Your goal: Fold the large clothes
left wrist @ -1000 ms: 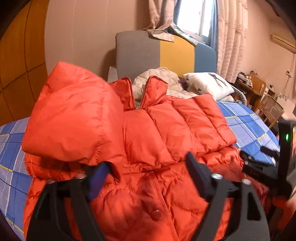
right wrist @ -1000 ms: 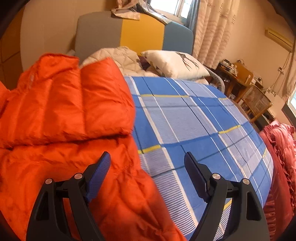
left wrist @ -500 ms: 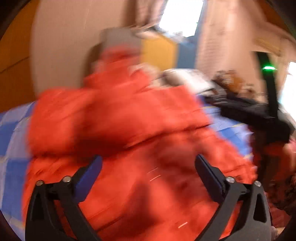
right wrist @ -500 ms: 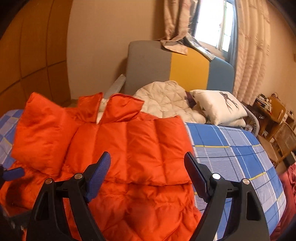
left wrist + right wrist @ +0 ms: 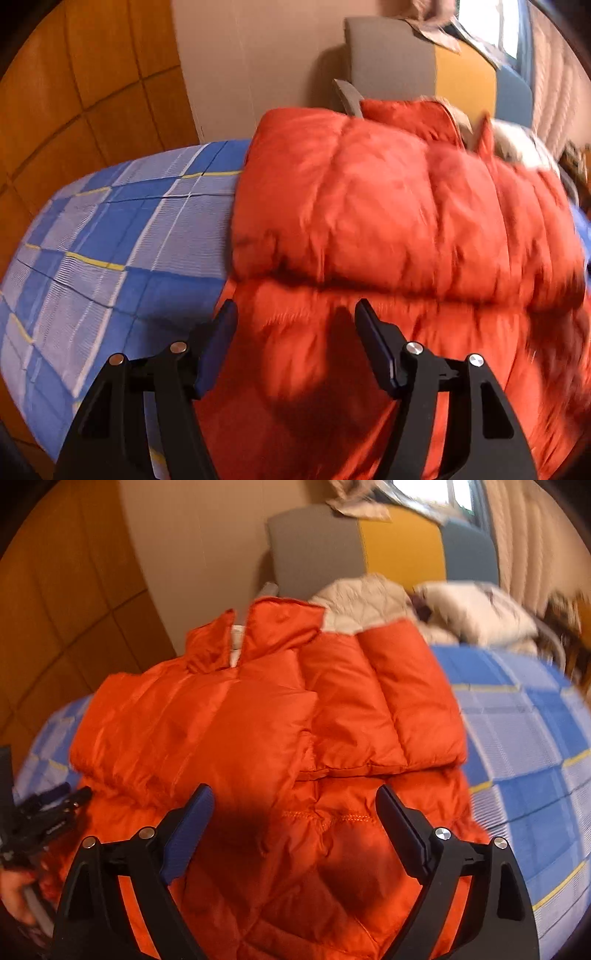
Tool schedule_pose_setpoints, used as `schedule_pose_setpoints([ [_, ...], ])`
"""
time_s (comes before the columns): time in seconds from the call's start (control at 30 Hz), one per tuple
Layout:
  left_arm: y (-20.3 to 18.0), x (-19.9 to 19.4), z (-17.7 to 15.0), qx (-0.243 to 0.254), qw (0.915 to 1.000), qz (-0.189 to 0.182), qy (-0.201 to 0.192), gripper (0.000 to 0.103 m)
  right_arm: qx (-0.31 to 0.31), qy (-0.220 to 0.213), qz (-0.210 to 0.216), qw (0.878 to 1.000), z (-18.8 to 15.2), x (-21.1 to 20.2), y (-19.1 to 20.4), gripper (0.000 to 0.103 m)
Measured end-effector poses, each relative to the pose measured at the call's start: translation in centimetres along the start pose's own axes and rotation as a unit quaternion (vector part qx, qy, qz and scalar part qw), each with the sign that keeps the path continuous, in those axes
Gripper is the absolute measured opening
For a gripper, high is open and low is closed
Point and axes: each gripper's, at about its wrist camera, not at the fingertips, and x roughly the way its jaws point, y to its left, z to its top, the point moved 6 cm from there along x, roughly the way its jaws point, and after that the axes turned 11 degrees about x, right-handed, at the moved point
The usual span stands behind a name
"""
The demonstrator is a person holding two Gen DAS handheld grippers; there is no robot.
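Observation:
An orange puffer jacket (image 5: 388, 221) lies on the bed with its collar toward the headboard. Both sleeves are folded across its chest (image 5: 258, 720). My left gripper (image 5: 295, 317) hovers over the jacket's lower left edge. Its jaws are closing, with only the fabric below showing in the gap and nothing pinched. My right gripper (image 5: 295, 797) hangs above the jacket's lower front. Its jaws are opening and hold nothing. In the right wrist view the left gripper (image 5: 48, 812) and the hand holding it show at the left edge.
A blue checked sheet (image 5: 110, 240) covers the bed on both sides of the jacket (image 5: 524, 738). A cream quilt (image 5: 365, 598) and a white pillow (image 5: 476, 609) lie by the grey, yellow and blue headboard (image 5: 399, 542). A wood-panelled wall (image 5: 74, 92) stands on the left.
The left gripper swung left to the jacket's side edge and its jaws narrowed. The left sleeve now lies flat across the chest. The right gripper moved left over the jacket and widened slightly.

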Motion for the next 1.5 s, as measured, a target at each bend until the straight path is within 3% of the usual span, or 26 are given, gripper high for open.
schedule_pose_setpoints([
  [0.03, 0.4, 0.3, 0.6, -0.013, 0.9999, 0.007, -0.002, 0.066, 0.016, 0.012, 0.009, 1.000, 0.0, 0.5, -0.1, 0.088],
  [0.1, 0.9, 1.1, 1.5, -0.034, 0.9993, 0.014, -0.005, 0.066, 0.034, 0.039, 0.025, 0.998, 0.1, 1.7, 0.2, 0.068],
  [0.17, 1.4, 1.5, 1.9, -0.043, 0.9985, 0.031, -0.010, 0.067, 0.022, 0.060, 0.027, 0.998, -0.1, 2.9, 1.3, 0.039],
  [0.3, 2.6, 1.4, 1.8, -0.075, 0.9946, 0.069, -0.021, 0.065, -0.021, 0.036, 0.020, 0.999, 0.9, 3.0, 4.2, 0.020],
  [0.37, 3.6, 1.4, 1.2, -0.103, 0.9916, 0.076, -0.022, 0.064, -0.038, 0.014, 0.023, 0.999, 2.0, 2.9, 5.5, 0.016],
  [0.57, 6.0, 3.6, 0.3, -0.145, 0.9869, 0.072, -0.002, 0.064, -0.055, -0.023, -0.026, 0.998, 4.7, 4.7, 6.1, 0.015],
  [0.67, 6.3, 4.9, -0.3, -0.152, 0.9859, 0.068, 0.015, 0.065, -0.051, -0.015, -0.043, 0.998, 4.1, 6.6, 4.5, 0.015],
  [0.8, 6.6, 6.0, -1.1, -0.168, 0.9839, 0.053, 0.033, 0.065, -0.092, -0.029, -0.076, 0.992, 3.1, 7.9, 4.1, 0.016],
  [0.93, 6.4, 5.0, -1.2, -0.142, 0.9868, 0.071, 0.033, 0.065, -0.117, -0.037, -0.092, 0.988, 3.1, 7.3, 4.3, 0.016],
  [0.97, 6.3, 4.5, -1.3, -0.137, 0.9873, 0.074, 0.031, 0.065, -0.116, -0.039, -0.092, 0.988, 3.1, 6.9, 4.2, 0.022],
  [1.07, 6.3, 2.0, -2.1, -0.129, 0.9879, 0.084, 0.019, 0.065, -0.106, -0.060, -0.095, 0.988, 3.2, 4.9, 3.5, 0.057],
  [1.2, 6.6, -1.0, -2.0, -0.127, 0.9852, 0.114, -0.012, 0.064, -0.101, -0.089, -0.099, 0.986, 4.2, 3.3, 2.5, 0.057],
  [1.3, 5.4, -2.0, 0.6, -0.115, 0.9873, 0.102, -0.041, 0.064, -0.081, -0.083, -0.103, 0.988, 5.2, 4.0, 2.3, 0.057],
  [1.5, 2.4, 1.2, 5.4, -0.056, 0.9934, 0.093, -0.037, 0.064, -0.103, -0.068, -0.128, 0.984, 5.3, 6.8, 2.7, 0.057],
])
